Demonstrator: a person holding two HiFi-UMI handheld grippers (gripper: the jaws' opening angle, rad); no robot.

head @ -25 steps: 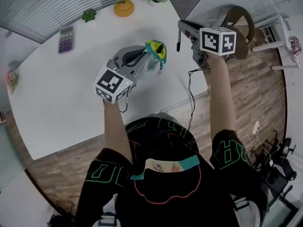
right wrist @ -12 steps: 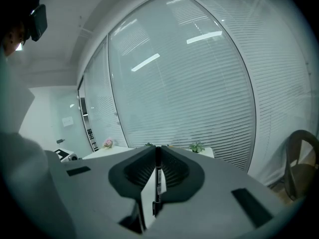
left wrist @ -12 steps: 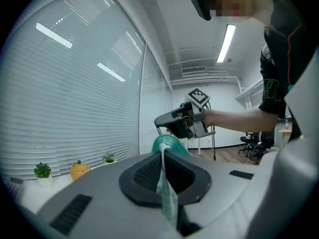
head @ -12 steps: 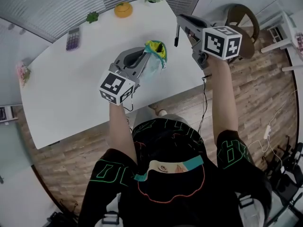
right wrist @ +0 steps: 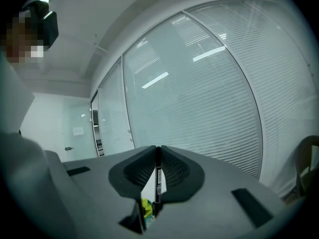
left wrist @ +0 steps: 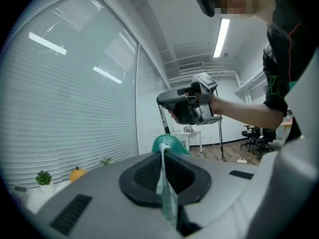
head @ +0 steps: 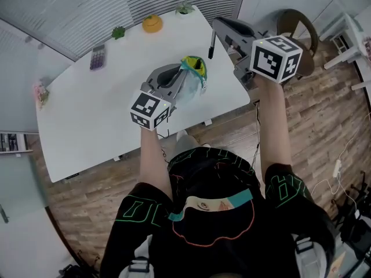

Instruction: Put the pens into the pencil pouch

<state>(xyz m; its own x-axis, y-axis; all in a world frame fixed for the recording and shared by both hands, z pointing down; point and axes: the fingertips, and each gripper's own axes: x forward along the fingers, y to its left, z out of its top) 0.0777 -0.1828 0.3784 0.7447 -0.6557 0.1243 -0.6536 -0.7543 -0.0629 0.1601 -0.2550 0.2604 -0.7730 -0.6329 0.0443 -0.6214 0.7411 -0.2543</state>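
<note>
Just lifted well clear of the desk compared to a second ago. Left hand-held gripper pinched shut on the pouch edge, right hand-held gripper clamped on a pen hanging near it, not yet in. Looks ready for lining up. Only in the right gripper view: yellow-green pouch peeking out below the pen.

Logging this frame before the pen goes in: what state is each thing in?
left gripper: shut on the pencil pouch.
pencil pouch: held up off the table, pinched by one edge; mouth seems open.
right gripper: shut on the pen.
pen: hangs down from the jaws, outside the pouch.
calculator: lying flat on the table, untouched.
</note>
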